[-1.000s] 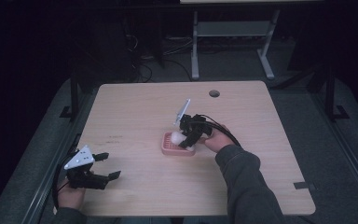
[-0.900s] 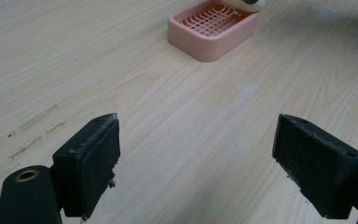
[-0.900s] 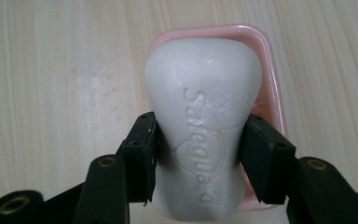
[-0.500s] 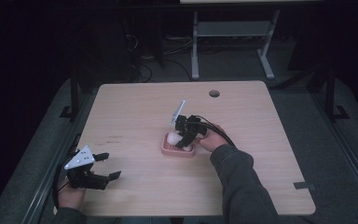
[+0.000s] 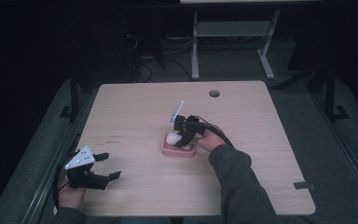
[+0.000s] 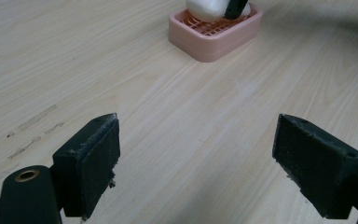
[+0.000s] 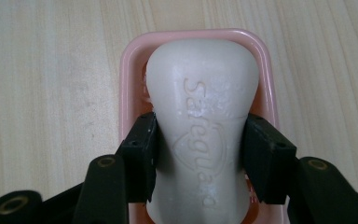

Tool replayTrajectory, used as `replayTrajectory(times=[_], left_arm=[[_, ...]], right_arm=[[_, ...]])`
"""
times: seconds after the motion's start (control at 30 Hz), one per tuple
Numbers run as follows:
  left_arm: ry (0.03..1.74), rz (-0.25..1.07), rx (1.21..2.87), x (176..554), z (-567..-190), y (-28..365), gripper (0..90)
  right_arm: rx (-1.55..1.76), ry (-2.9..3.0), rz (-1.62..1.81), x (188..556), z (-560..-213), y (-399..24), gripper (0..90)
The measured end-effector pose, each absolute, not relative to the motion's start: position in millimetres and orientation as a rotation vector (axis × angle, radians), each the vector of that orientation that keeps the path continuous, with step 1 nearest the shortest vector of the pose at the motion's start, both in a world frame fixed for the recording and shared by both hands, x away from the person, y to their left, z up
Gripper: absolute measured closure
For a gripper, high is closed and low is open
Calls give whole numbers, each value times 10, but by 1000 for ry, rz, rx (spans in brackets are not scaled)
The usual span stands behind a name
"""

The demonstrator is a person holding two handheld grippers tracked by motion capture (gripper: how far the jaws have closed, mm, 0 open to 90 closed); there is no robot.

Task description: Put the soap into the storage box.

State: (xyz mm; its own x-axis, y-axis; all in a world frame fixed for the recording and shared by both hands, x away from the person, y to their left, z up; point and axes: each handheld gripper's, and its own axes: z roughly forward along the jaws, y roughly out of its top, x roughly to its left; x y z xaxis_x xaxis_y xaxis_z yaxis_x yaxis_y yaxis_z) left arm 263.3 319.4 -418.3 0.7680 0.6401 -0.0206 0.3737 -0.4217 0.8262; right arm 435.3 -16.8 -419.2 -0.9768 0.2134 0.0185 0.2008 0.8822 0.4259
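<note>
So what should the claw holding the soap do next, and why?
Probably open a little and let go. The right claw is shut on the white soap at its narrow waist, and the soap is over the pink soap dish, seemingly in it. If the soap still hangs above the grid, lower it first. The left claw waits open, apart.

High view looks down from above, far. Gripper views sit low, close. All share pink plastic soap dish (image 5: 178,149) (image 6: 214,35) (image 7: 130,60).

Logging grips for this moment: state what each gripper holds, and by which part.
The right gripper clamps the white soap bar across its narrow waist, over the pink soap dish. The left gripper is open and holds nothing.
</note>
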Motion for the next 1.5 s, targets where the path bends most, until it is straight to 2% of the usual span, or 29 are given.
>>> replayTrajectory(times=[0.3,0.5,0.97,1.5], left_arm=[[752,374,2059,2636,-4184,3189,148],[753,374,2059,2636,-4183,3188,148],[753,375,2063,2638,-4185,3188,148],[755,374,2070,2635,-4192,3173,148]], right_arm=[[338,3028,689,4359,-4212,-147,475],[385,3036,713,4369,-4193,-191,398],[413,3008,760,4312,-4070,-301,341],[467,2959,795,4186,-3989,-616,318]])
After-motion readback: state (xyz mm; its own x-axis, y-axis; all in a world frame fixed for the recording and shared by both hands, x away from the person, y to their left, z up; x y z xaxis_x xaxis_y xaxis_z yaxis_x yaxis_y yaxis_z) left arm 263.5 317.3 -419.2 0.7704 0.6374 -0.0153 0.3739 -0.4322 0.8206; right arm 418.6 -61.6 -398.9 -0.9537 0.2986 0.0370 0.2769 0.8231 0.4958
